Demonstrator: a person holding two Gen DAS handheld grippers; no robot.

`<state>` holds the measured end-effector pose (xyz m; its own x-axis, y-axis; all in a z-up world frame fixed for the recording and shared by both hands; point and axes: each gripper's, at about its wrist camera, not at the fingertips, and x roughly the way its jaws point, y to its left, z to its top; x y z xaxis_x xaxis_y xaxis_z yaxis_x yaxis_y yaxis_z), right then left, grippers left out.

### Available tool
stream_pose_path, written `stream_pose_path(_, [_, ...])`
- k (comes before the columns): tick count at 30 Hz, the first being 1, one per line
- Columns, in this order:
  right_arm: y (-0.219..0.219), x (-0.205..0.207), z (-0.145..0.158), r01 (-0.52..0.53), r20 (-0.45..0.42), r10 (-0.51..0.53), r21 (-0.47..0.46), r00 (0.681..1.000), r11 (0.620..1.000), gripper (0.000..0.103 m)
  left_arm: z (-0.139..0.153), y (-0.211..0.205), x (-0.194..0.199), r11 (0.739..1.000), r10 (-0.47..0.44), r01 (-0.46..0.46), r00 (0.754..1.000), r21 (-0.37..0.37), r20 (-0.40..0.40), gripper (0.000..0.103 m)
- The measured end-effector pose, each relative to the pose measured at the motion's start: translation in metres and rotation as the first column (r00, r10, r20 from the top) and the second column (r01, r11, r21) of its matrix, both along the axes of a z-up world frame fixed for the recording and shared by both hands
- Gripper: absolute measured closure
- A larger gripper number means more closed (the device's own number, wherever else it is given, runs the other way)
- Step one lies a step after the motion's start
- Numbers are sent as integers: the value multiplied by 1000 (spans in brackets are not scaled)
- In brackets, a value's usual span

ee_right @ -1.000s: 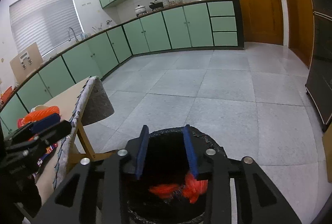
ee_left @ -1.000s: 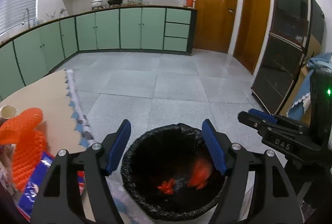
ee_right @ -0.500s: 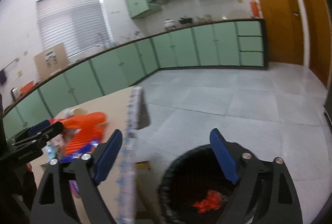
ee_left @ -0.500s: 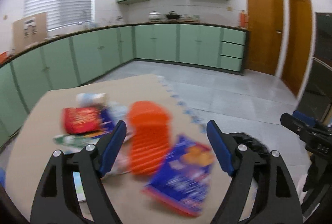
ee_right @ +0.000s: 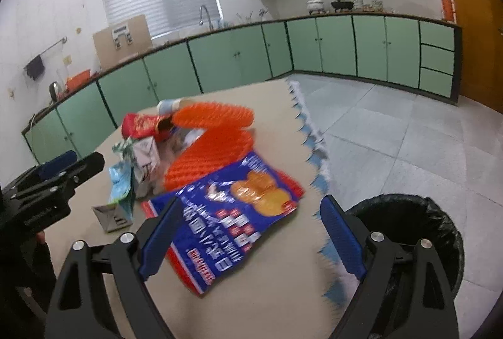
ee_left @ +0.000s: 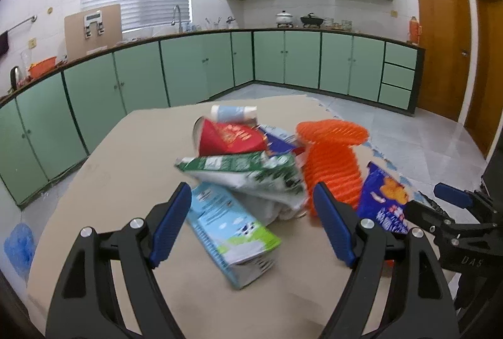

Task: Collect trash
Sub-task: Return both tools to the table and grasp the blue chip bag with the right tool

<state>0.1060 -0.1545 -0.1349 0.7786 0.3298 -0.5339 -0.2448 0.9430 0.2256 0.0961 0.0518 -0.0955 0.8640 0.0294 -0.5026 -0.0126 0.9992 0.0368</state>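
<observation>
A heap of trash lies on the tan table point(ee_left: 103, 181). In the left wrist view my left gripper point(ee_left: 253, 227) stands open over a light blue milk carton point(ee_left: 231, 227), with a crumpled green-and-white carton point(ee_left: 251, 178), a red packet point(ee_left: 231, 139) and an orange foam net point(ee_left: 333, 159) beyond it. In the right wrist view my right gripper point(ee_right: 251, 236) hangs open above a blue snack bag point(ee_right: 232, 213), not touching it. The black-lined trash bin point(ee_right: 418, 232) stands on the floor to the right of the table. Each gripper shows at the edge of the other's view.
Green kitchen cabinets point(ee_left: 201, 68) run along the far walls, and wooden doors point(ee_left: 440, 40) stand at the right. The table's cloth edge point(ee_right: 311, 144) hangs beside the bin. A grey tiled floor point(ee_right: 408, 131) spreads between table and cabinets.
Both grippers have swung left from over the bin to over the table's trash heap. The right gripper's jaws, narrow above the bin before, now stand wide with nothing between them.
</observation>
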Motion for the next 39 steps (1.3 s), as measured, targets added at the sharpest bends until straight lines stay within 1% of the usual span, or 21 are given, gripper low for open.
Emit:
stream_pose_path(4, [16,-2,1,-29,-3,29,-19,1000,999,15,-6,14,0,1000,24,-24,1000,-10,-10,26])
stream_pose_path(6, [26,-5,2,-43,9,43,-46,999,998,15,-7,19,-3,999,32,-32,999,-13,-10,26])
stream_pose_path(10, [41,-3,-4,-58,-4,58,-70,998,996,14,-12,26,-6,999,45,-45,999,-17,-12,26])
stream_pose_path(14, [54,-1,-11,-59,-1,59,-129,998,990,14,-15,34,-7,998,58,-59,998,-29,-23,26])
stream_pose_path(20, [62,7,-23,-25,-16,22,-201,1000,979,14,-18,42,-8,997,68,-70,997,-40,-31,26])
stream_pose_path(22, [62,10,-25,-11,-25,6,-214,1000,977,14,-20,42,-7,997,65,-67,997,-44,-39,26])
stream_pose_path(24, [58,13,-27,-7,-40,-1,-205,999,979,15,-23,41,-7,997,60,-62,997,-51,-50,26])
stream_pose_path(30, [51,14,-30,-25,-56,15,-188,998,982,31,-28,31,-5,997,39,-43,997,-64,-62,24])
stream_pose_path(31, [49,14,-29,-31,-55,22,-178,998,984,38,-28,28,-4,997,32,-36,998,-63,-61,24])
stream_pose_path(34, [43,13,-28,-49,-57,41,-146,998,988,51,-30,21,-3,998,22,-25,998,-57,-63,22])
stream_pose_path(35, [41,13,-27,-53,-55,46,-141,997,989,52,-31,18,-1,998,21,-24,998,-54,-64,22])
stream_pose_path(37, [40,12,-26,-64,-51,58,-132,997,989,59,-33,15,2,998,25,-29,997,-50,-72,21])
stream_pose_path(39, [38,10,-24,-67,-40,62,-131,997,989,63,-35,12,4,998,32,-36,996,-47,-81,21])
